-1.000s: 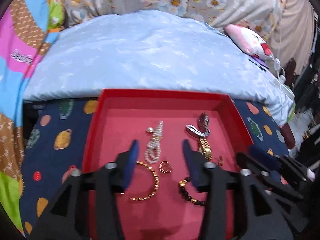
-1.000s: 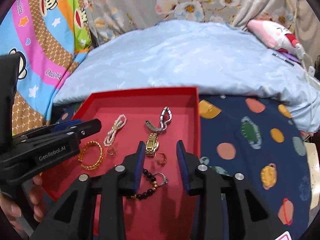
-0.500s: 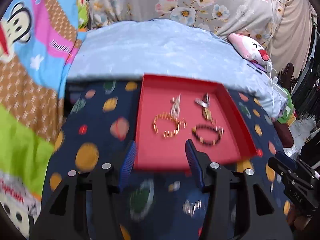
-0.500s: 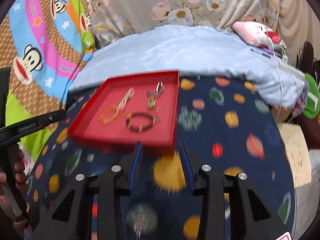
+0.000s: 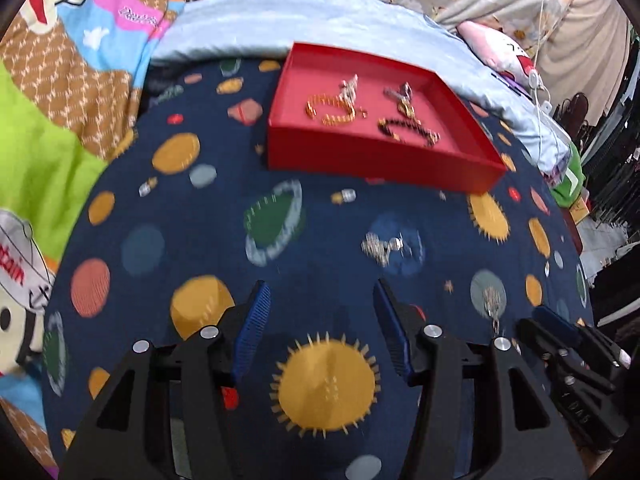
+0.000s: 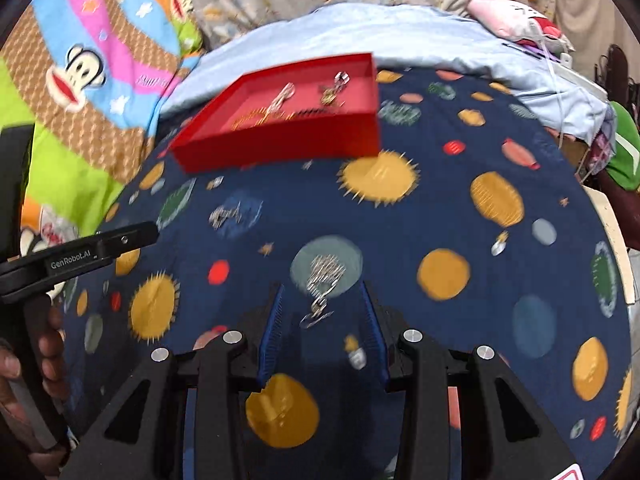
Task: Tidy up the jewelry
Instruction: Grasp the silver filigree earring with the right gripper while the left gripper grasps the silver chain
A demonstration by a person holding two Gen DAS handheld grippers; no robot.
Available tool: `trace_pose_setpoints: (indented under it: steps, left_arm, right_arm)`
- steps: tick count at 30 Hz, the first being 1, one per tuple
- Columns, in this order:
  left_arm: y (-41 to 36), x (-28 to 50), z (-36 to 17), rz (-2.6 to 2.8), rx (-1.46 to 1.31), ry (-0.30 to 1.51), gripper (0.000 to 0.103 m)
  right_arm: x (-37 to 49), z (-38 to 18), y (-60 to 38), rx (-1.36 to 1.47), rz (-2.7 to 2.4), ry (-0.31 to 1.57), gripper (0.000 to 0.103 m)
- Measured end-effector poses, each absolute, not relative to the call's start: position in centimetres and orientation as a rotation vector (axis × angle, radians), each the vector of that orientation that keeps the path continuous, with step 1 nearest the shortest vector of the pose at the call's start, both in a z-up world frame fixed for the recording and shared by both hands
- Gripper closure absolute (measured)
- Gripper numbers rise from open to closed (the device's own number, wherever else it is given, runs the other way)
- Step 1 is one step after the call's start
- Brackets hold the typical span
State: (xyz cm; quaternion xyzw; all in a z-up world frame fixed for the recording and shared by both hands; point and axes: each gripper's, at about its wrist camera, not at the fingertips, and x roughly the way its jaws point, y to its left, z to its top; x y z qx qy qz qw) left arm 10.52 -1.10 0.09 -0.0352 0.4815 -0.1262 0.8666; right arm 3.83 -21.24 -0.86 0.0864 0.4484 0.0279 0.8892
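A red tray (image 5: pixel 380 160) sits far ahead on the navy planet-print cloth and holds a gold bangle (image 5: pixel 330 109), a black bead bracelet (image 5: pixel 408 130), a pearl piece and a watch. It also shows in the right wrist view (image 6: pixel 280 144). A silver jewelry piece (image 5: pixel 380 246) lies loose on the cloth; another silver piece (image 6: pixel 324 280) lies just ahead of my right gripper (image 6: pixel 322 328). My left gripper (image 5: pixel 320 332) is open and empty over the cloth. My right gripper is open and empty; it also shows in the left wrist view (image 5: pixel 560 336).
The navy cloth (image 5: pixel 200 240) covers a rounded surface that falls away at the sides. A light blue blanket (image 5: pixel 320 20) lies behind the tray, cartoon bedding (image 5: pixel 60 80) to the left, a pink plush (image 6: pixel 516 20) at back right.
Both grippers have pulled back from over the tray toward the near side of the cloth. The tray now lies far ahead. The loose silver pieces have come into view.
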Motion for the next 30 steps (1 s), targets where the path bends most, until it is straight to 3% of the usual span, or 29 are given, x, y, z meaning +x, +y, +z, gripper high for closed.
trace_pose_setpoints:
  steps: [14,18,30]
  left_arm:
    - [-1.3,9.5,-1.0,-0.283,-0.061,1.04,0.051]
    - [-1.5,9.6,-1.1,-0.29,-0.062,1.043,0.051]
    - [-2.5,10.4,-1.4,-0.316,-0.069,1.046,0.051]
  right_arm:
    - [5.7,-3.0,-20.0,0.13,0.049,0.947,0.072]
    - [6.3,-3.1,-19.9,0.089,0.024,0.931,0.085]
    - [5.8,-2.4,-21.3,0.171,0.019,0.913,0.086]
